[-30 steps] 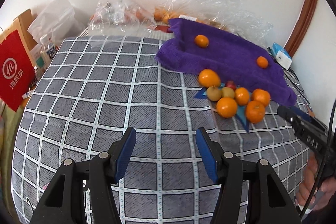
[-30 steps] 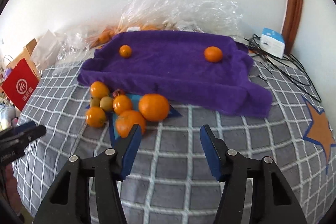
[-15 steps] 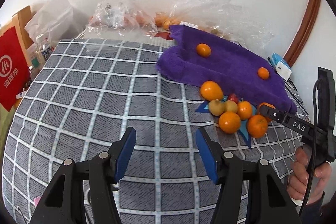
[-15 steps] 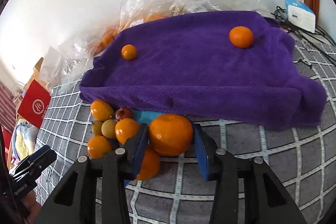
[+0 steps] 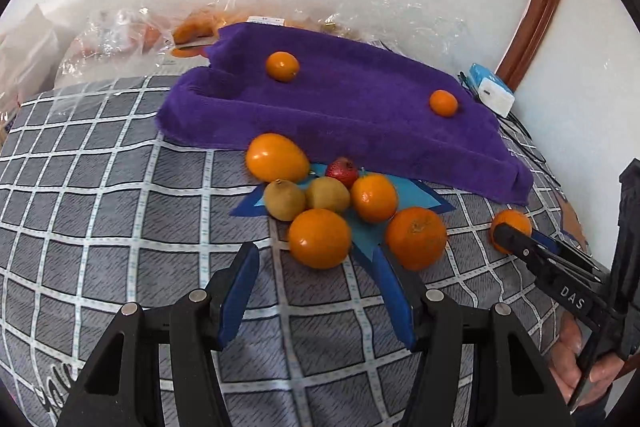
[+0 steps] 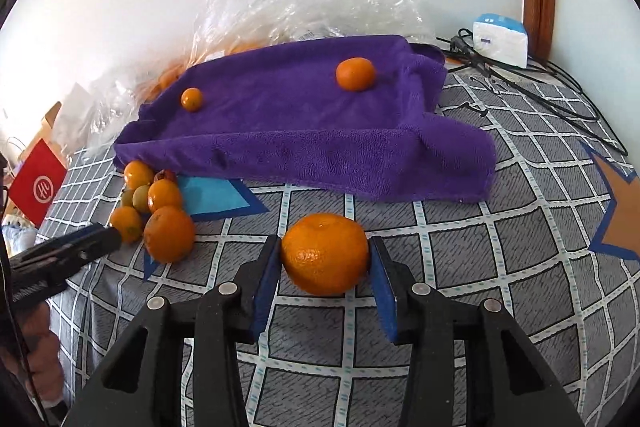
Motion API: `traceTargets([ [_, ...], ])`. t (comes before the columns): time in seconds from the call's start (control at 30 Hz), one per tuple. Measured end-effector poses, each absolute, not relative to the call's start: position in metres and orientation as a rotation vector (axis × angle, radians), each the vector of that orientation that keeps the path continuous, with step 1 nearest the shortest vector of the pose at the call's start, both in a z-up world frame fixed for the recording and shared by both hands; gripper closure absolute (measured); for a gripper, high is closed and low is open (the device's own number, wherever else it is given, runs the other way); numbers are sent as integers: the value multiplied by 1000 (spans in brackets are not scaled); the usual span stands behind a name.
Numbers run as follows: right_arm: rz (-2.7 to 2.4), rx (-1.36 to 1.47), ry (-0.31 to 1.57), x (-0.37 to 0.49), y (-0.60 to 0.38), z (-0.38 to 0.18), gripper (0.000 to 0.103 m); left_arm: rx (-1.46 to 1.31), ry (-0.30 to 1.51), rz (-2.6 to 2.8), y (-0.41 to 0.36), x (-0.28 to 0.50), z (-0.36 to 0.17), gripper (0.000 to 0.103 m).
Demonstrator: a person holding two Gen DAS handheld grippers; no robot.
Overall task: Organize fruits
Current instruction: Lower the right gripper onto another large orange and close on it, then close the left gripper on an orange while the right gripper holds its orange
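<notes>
Between right claw [image 6: 325, 259] pads, orange [image 6: 325, 253].

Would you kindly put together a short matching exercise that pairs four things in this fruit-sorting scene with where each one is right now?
Things:
1. large orange
2. purple towel
3. white box
4. left gripper

Places:
A. beside the cables, by the wall
B. open, near the fruit pile
C. between the right gripper pads
D. holding two small oranges

Pairs: 1-C, 2-D, 3-A, 4-B
</notes>
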State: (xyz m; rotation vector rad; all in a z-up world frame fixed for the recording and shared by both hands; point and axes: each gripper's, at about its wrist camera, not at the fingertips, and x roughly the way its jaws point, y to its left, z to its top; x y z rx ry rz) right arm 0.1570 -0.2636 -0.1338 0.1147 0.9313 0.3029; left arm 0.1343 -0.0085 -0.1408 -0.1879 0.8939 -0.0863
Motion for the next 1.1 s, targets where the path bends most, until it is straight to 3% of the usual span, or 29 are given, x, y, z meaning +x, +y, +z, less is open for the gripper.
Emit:
traceTargets([
  [0.07, 304, 94, 938, 158, -261, -137, 54, -168, 899, -63, -13, 138, -145, 46],
  [0.2, 307, 73, 935, 156, -257, -139, 54, -128, 868, -33, -19, 138, -150, 47],
  [0.3, 308, 76, 947, 155, -257, -140, 54, -153, 858, -55, -16, 138, -149, 62],
  [0.4, 302, 73, 950, 156, -256, -141, 54, -217, 847, -81, -7, 137, -149, 69],
  [1.1, 263, 43, 948, 145, -258, -138, 54, -295, 726, -81, 7, 120, -138, 69],
])
